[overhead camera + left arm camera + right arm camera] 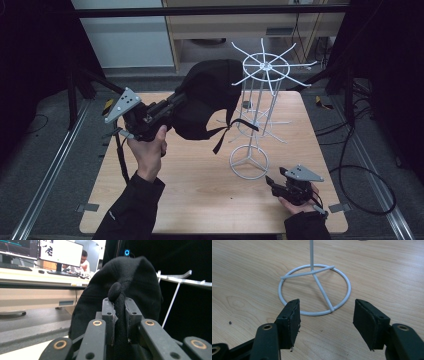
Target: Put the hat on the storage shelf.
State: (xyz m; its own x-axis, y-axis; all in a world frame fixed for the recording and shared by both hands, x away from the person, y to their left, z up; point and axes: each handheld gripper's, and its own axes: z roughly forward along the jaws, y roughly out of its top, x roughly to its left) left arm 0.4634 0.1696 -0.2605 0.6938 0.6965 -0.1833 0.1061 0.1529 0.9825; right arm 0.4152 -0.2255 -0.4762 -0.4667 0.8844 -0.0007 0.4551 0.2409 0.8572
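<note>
Two grippers are in play, and we take the white wire rack (257,107) as our landmark. We have the left gripper (172,102) lifted to the rack's left, level with its upper spokes, jaws pressed together on a fold of the black cap (210,97). In the left gripper view the cap (125,287) bulges straight up out of the left gripper (120,315), a rope-like black edge pinched between the pads, and one white arm of the rack (180,278) crosses behind it at the right. From the high view the cap hangs in the air just beside the rack's top ring, its strap (225,132) dangling down in front of the rack's lower arms. Whether the cap touches a spoke, we cannot tell.

We have the right gripper (272,181) low on the wooden surface (200,190), just right of and nearer than the rack's round base. Its jaws are spread wide with nothing between them; in the right gripper view the right gripper (327,322) faces the rack's base ring (314,290), which sits flat on the surface just beyond the pads.
</note>
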